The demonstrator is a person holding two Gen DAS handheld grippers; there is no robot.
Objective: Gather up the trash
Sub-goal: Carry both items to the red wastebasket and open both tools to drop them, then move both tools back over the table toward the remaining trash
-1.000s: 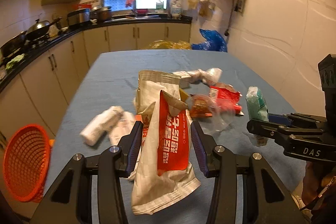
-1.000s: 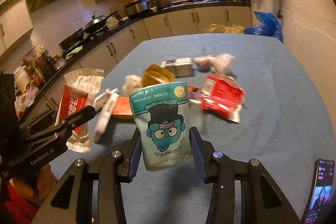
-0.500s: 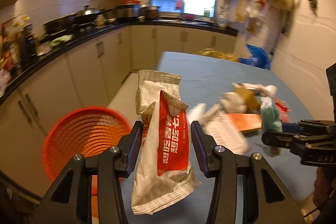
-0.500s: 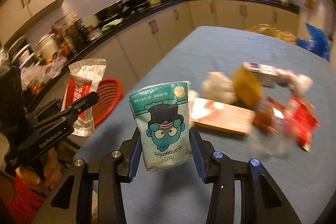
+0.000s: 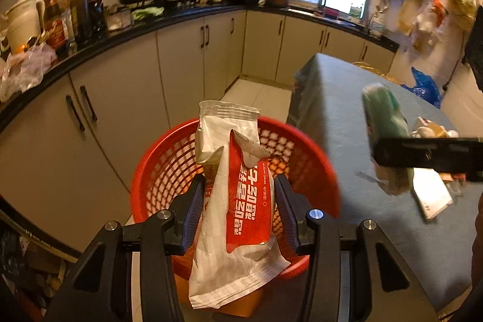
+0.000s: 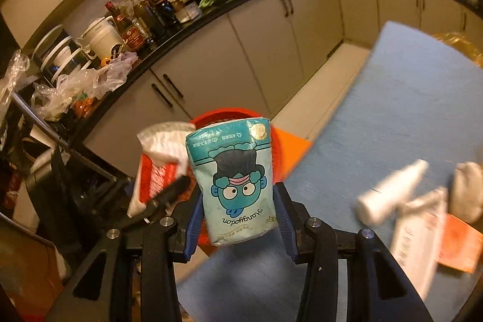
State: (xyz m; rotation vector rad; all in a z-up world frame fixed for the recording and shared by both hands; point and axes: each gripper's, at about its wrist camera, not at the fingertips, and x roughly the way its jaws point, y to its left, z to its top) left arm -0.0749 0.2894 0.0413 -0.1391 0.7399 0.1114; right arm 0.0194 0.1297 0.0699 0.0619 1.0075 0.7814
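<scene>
My left gripper (image 5: 238, 186) is shut on a red-and-white wet-wipe packet (image 5: 241, 201), which hangs right above the red mesh basket (image 5: 163, 159) on the floor beside the table. In the right wrist view, my right gripper (image 6: 237, 195) is shut on a teal packet with a cartoon face (image 6: 235, 171) above the table's near-left corner. The basket (image 6: 223, 113) lies just beyond it. The left gripper (image 6: 169, 195) and its packet (image 6: 163, 147) show to its left. From the left wrist view the teal packet (image 5: 382, 116) appears blurred at right.
The blue-grey table (image 6: 407, 110) carries more trash at the right: a white roll (image 6: 389, 192), a crumpled wad (image 6: 466, 195) and an orange card (image 6: 459, 246). Beige cabinets (image 5: 120, 98) under a cluttered black counter stand behind the basket. Tiled floor runs between them.
Both grippers swung left off the table with their packets still held. The basket went from the picture's left edge to directly under the left gripper.
</scene>
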